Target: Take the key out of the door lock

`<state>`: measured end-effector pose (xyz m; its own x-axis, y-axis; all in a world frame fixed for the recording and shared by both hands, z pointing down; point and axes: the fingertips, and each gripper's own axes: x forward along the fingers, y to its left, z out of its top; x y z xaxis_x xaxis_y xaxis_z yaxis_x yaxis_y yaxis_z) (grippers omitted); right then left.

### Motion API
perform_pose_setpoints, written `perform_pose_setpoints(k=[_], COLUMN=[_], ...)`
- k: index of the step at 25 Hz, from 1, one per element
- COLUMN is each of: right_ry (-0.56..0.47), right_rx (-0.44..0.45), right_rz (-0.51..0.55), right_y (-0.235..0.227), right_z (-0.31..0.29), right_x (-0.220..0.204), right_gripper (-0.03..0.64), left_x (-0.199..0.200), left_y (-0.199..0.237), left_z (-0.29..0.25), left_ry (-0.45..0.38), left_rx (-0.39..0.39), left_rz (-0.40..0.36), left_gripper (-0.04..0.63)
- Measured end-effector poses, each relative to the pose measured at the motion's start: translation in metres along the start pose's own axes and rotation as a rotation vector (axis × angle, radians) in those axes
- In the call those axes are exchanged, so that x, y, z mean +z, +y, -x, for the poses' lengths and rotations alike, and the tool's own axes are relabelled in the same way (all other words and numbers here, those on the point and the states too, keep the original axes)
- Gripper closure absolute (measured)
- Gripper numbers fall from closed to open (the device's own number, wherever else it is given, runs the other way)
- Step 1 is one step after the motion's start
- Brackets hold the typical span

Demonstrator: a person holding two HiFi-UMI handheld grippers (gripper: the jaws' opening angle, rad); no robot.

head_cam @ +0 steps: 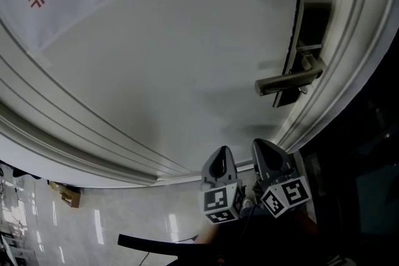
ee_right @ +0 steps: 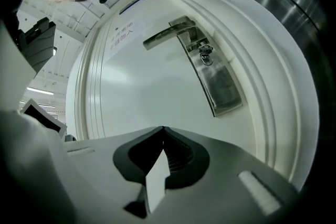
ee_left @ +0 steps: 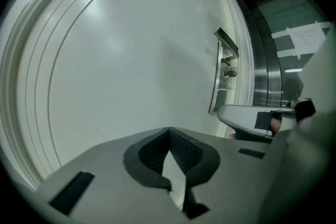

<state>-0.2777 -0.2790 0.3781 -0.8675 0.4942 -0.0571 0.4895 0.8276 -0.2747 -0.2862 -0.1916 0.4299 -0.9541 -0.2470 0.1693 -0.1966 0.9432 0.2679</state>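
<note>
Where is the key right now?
The small metal key sticks out of the silver door lock plate, right beside the base of the silver lever handle, at the head view's upper right.

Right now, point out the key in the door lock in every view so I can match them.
Head view: key right of centre, just under the lever handle.
Left gripper view: key upper right, on the lock plate.
Right gripper view: key above centre, on the lock plate.
Shared landmark: the lever handle beside it.
</note>
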Motion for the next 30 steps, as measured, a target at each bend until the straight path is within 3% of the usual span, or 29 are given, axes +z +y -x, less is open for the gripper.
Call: perform_pose_setpoints(k=[11, 19, 23, 26, 30], right_ry=[-0.084, -0.133, -0.154, -0.143, -0.137], right_rx=[0.065, 0.071, 0.054, 0.062, -0.005], right_rz=[-0.01, 0.022, 0.13, 0.28, 0.496], right_y=[0.008, 0.016, 0.004, -0.009, -0.033], right_z=[-0.006, -0.005, 0.001, 0.01, 0.02], right_x=[0.013, 0.024, 0.041, 0.062, 0.089], right_gripper=[0.615, 0.614, 0.607, 0.56, 0.528], left_x=[0.024, 0.027, 0.024, 0.024, 0.026], left_y=[-0.001, 0.001, 0.006, 0.008, 0.004], left_z=[-0.003, -0.002, 0.0, 0.001, 0.001], left_ry=[-0.07, -0.077, -0.079, -0.079, -0.074], left_rx=[0.002, -0.011, -0.003, 0.004, 0.002], left_rz=[-0.06, -0.043, -0.034, -0.023, -0.024], left_gripper=[0.595, 0.595, 0.595, 0.595, 0.595])
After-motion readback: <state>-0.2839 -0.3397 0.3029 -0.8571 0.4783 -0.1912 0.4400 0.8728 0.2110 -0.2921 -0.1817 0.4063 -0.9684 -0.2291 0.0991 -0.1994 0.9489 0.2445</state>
